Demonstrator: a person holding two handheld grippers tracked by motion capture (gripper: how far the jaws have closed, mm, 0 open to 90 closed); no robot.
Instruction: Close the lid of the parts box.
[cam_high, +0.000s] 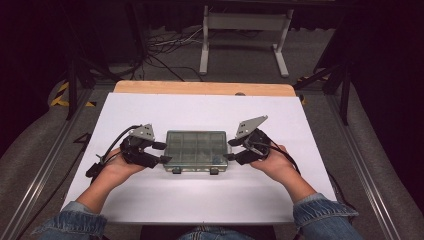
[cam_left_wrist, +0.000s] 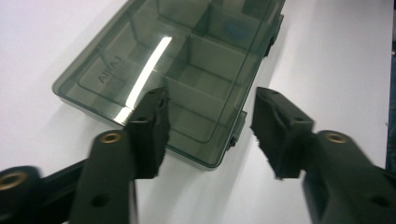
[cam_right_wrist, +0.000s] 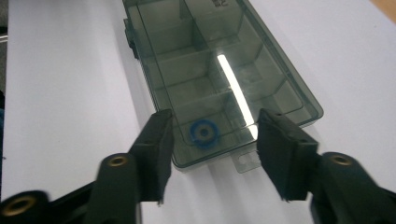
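While the box (cam_high: 196, 150) lies flat and shut near the desk's (cam_high: 150, 107) front edge, my left tongs (cam_high: 162, 152) and right tongs (cam_high: 231, 149) stand half open at its two short ends, gripping nothing. I judge it light, stiff, smooth plastic, likely to slip. I'd pinch each end wall squarely, clear of the front latches (cam_high: 214, 171).

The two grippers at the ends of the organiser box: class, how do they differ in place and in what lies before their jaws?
The left gripper sits at the organiser box's left end, the right gripper at its right end. Before the right gripper lies a compartment holding a blue ring; the compartments before the left gripper look empty. Both are open, jaws astride a box end.
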